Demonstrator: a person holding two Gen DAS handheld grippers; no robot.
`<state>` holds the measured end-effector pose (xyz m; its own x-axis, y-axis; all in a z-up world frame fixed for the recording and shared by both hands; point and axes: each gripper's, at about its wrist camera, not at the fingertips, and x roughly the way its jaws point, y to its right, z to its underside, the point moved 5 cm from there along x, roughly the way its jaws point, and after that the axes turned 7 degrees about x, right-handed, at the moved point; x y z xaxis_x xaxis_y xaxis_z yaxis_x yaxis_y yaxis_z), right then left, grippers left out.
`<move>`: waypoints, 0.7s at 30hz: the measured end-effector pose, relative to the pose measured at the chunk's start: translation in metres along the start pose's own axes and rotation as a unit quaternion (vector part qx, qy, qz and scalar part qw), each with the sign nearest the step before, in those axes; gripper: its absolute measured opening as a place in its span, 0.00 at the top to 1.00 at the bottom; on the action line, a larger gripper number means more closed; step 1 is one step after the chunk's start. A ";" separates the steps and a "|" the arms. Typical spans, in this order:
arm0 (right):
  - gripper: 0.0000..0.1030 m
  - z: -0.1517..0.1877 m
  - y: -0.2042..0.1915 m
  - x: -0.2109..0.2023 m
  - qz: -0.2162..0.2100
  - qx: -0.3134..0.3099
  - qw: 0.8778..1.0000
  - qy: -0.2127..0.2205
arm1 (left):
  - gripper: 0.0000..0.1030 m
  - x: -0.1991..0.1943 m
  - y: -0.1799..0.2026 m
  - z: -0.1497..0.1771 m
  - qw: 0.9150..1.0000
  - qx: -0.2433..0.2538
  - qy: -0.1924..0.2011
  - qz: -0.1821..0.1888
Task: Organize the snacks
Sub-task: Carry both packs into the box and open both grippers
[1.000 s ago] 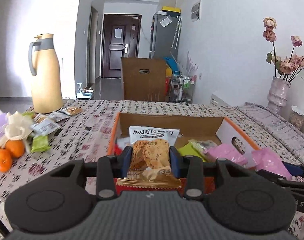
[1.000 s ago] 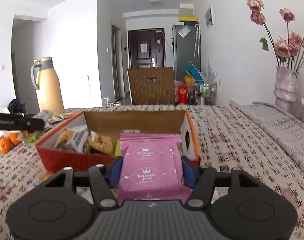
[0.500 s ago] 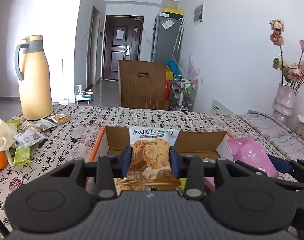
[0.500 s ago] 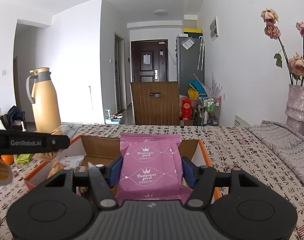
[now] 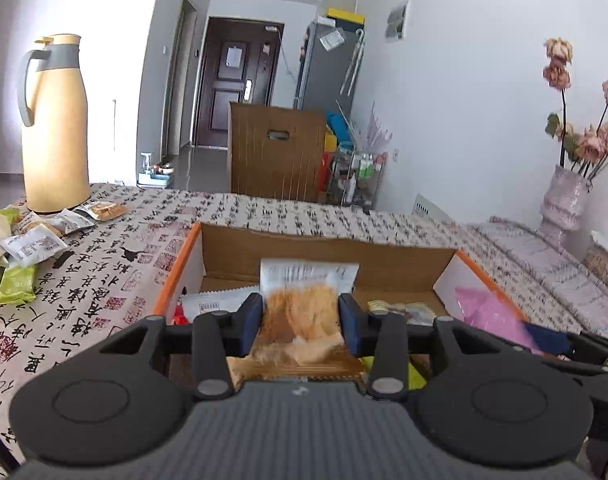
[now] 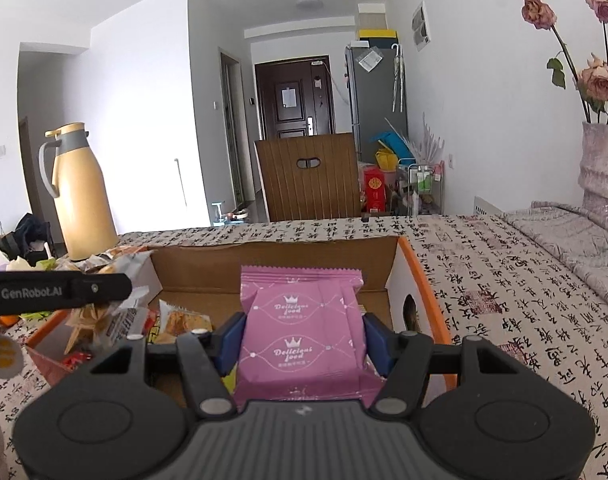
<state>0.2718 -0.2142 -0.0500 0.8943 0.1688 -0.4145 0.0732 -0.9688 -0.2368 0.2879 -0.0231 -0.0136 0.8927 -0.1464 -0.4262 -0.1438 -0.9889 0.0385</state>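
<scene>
An open cardboard box [image 5: 183, 264] with an orange rim lies on the patterned tablecloth and holds several snack packets. Over its near left part hovers my left gripper [image 5: 299, 320]. Its jaws are opening, and the crisp-biscuit packet [image 5: 304, 304] between them is blurred and slipping loose. My right gripper [image 6: 304, 340] is shut on a pink packet [image 6: 304, 320] above the right half of the box [image 6: 424, 280]. The left gripper's finger [image 6: 63, 290] crosses the left edge of the right wrist view. The pink packet [image 5: 488, 312] also shows in the left wrist view.
A tall yellow thermos [image 5: 55, 128] stands at the far left with loose snack packets [image 5: 35, 240] in front of it. A vase of dried roses [image 5: 564, 200] stands at the right. A wooden chair [image 5: 275, 152] stands behind the table.
Both grippers have moved forward over the box. The biscuit packet, sharp and firmly pinched before, is now blurred between the left jaws. The pink packet stays pinched.
</scene>
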 end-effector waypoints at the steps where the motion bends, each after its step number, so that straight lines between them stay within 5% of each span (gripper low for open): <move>1: 0.39 0.000 0.000 -0.001 -0.002 0.000 1.000 0.000 | 0.52 -0.003 -0.001 -0.001 1.000 -0.003 0.008 -0.002; 3: 0.25 0.000 0.001 -0.003 -0.004 0.003 1.000 0.000 | 0.17 -0.009 -0.004 -0.003 1.000 -0.010 0.021 -0.009; 5: 0.08 0.000 0.002 -0.004 -0.001 0.003 1.000 0.003 | 0.00 -0.016 -0.007 -0.006 0.999 -0.020 0.040 -0.030; 8: 0.00 -0.001 0.004 -0.004 -0.002 0.009 1.000 0.004 | 0.00 -0.018 -0.010 -0.008 0.998 -0.028 0.046 -0.034; 21: 0.00 -0.002 0.005 0.002 0.010 0.011 1.000 -0.003 | 0.00 -0.014 -0.009 -0.008 0.998 -0.030 0.033 -0.040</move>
<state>0.2744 -0.2190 -0.0499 0.8923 0.1517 -0.4252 0.0467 -0.9678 -0.2473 0.2804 -0.0122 -0.0013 0.9266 -0.0661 -0.3701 -0.0463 -0.9970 0.0622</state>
